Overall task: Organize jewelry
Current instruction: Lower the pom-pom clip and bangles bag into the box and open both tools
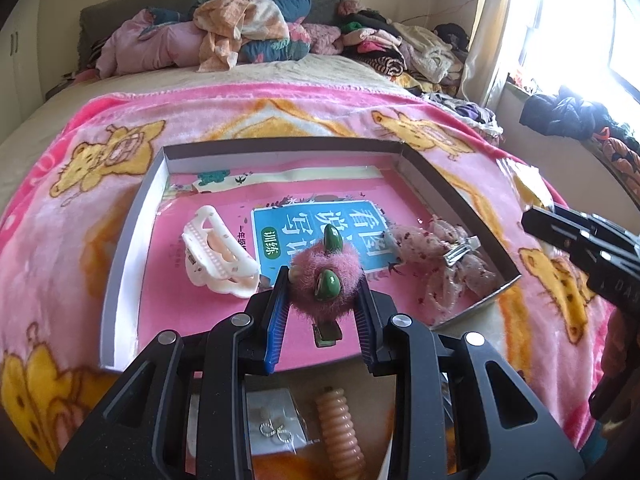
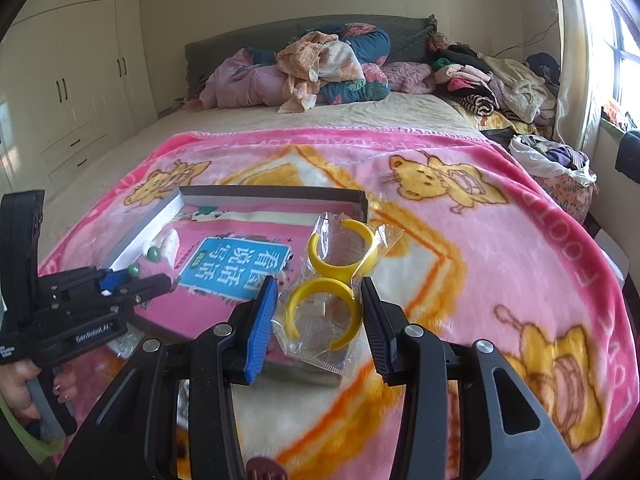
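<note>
My left gripper is shut on a fuzzy pink hair clip with green beads, held above the shallow box lined with a pink book. A white claw clip and a pink sequined bow clip lie in the box. My right gripper is shut on a clear bag holding a yellow double-ring clip, over the box's right front corner. The left gripper shows in the right wrist view too.
A pink cartoon blanket covers the bed. Below the left gripper lie a peach spiral hair tie and a small bag of earrings. Piled clothes sit at the headboard. A window is on the right.
</note>
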`<state>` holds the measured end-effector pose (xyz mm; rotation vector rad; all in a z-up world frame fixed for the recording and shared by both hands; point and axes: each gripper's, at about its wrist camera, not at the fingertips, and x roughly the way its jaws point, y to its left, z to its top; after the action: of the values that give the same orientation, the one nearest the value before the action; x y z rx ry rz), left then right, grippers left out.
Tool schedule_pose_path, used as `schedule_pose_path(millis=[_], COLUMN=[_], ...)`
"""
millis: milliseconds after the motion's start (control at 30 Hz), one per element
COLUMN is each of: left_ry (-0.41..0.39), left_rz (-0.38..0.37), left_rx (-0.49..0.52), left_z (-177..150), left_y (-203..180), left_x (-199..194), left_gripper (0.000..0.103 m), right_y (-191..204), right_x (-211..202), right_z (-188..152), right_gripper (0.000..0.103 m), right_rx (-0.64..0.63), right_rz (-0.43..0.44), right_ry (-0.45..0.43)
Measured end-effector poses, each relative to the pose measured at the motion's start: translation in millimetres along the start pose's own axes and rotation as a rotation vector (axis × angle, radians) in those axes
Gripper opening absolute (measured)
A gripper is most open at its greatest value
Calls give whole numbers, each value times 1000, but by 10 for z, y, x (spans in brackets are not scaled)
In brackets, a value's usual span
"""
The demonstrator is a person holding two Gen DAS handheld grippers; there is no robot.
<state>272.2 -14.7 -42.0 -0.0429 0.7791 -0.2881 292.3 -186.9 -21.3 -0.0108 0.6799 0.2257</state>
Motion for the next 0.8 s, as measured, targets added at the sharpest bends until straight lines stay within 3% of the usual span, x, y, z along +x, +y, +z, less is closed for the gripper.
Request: schedule_pose_path(millis=[800], left_ry=[58], left_rz=[7], left_rx=[-3], left_z=[-62], left_y=[70], left_x=[253], left_gripper=[24], right_y=[-11], right_x=[787], right_z=[43], right_gripper=[40], right_rx=[-15], right_rz=[-31], right_ry=[125])
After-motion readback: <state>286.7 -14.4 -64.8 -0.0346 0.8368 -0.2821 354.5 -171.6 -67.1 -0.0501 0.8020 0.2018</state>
